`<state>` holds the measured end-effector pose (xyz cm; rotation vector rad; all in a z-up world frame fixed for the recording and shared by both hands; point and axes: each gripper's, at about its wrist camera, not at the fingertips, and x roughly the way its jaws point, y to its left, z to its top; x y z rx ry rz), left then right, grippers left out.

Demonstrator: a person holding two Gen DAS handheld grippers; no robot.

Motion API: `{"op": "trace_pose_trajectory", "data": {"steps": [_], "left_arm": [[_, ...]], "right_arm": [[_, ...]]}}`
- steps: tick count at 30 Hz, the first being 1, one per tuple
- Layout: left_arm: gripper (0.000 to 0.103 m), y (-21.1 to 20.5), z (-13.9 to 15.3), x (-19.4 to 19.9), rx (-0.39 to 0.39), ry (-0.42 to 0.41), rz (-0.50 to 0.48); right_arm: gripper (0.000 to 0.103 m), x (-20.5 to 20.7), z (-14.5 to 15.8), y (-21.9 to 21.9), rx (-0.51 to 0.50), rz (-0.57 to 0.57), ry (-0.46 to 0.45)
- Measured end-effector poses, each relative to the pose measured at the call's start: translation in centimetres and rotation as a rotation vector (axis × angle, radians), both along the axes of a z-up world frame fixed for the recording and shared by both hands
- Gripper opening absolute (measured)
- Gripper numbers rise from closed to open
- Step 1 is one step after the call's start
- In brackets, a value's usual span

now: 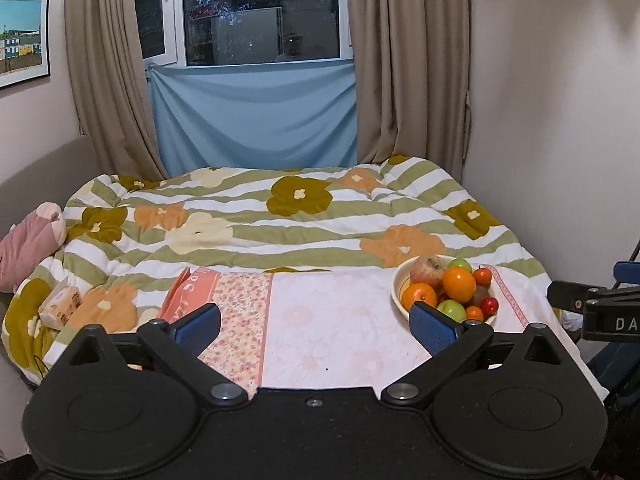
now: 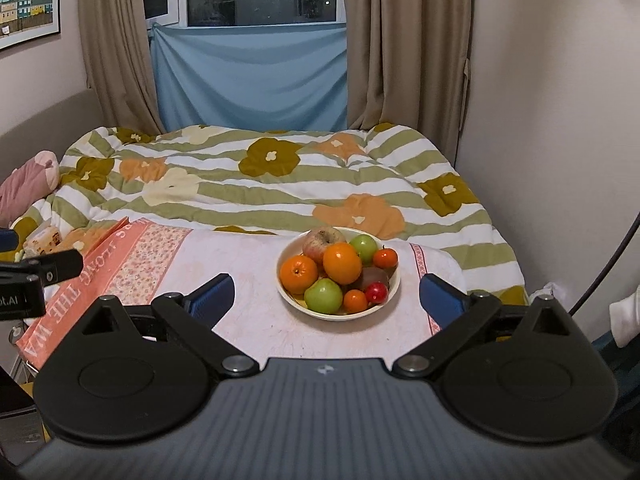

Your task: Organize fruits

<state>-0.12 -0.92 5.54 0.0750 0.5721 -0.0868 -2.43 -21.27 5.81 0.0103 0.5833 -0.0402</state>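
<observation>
A cream bowl sits on a pink cloth-covered table, heaped with fruit: oranges, green apples, a reddish apple, small tangerines and a small red fruit. In the right wrist view my right gripper is open and empty, its blue pads either side of the bowl and nearer than it. In the left wrist view the bowl is at the right, just beyond my right-hand pad. My left gripper is open and empty over bare cloth.
Behind the table lies a bed with a flowered striped quilt. A pink pillow and a tissue pack lie at its left. Curtains and a window stand behind. The other gripper's body shows at the right edge.
</observation>
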Motion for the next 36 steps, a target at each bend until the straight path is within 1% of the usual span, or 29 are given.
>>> {"op": "trace_pose_trajectory", "data": {"steps": [24,36], "left_arm": [[0.102,0.1,-0.2,-1.3,-0.009,0.006,-0.009],[0.102,-0.4,0.0,-1.5,-0.012,0.002,-0.013]], "right_arm": [[0.103,-0.9,-0.2,0.1,0.017,-0.012,0.017],[0.103,-1.2,-0.4,-0.6,0.022,-0.024,0.033]]}}
